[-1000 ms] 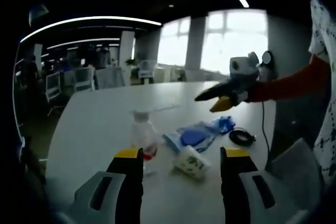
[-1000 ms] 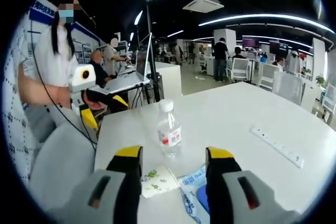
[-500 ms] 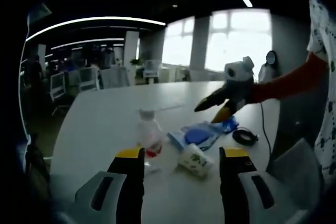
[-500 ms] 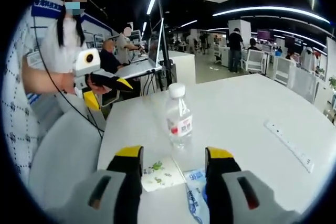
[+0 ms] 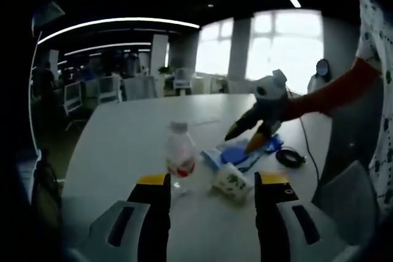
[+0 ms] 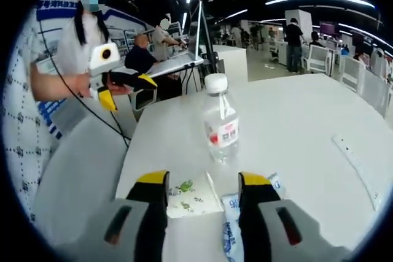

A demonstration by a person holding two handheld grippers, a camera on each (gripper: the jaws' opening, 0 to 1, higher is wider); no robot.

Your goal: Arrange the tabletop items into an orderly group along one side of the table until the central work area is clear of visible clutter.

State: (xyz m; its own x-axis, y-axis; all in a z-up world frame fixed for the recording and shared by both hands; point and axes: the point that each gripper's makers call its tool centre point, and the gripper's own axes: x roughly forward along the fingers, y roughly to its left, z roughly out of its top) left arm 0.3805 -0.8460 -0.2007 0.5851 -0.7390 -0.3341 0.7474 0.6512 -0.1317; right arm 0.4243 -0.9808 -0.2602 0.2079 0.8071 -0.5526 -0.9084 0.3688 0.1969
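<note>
A clear water bottle [image 6: 221, 119] with a white cap and red label stands upright on the white table [image 6: 295, 121], the landmark of this office scene. Just beside the bottle lie a paper cup [image 5: 231, 182] printed with green leaves, tipped on its side, and a blue-and-white packet [image 5: 236, 154]; a coiled black cable [image 5: 290, 157] rests farther from the bottle, past the packet, near the table's edge. A long white power strip [image 6: 359, 167] lies well apart from the bottle on the open tabletop. The right gripper [image 6: 201, 182] hovers close to the bottle, above the cup and packet, its 2 yellow-tipped jaws parted wide and gripping nothing. The left gripper [image 5: 209, 182] hangs over the table near the bottle, jaws likewise spread apart and empty.
</note>
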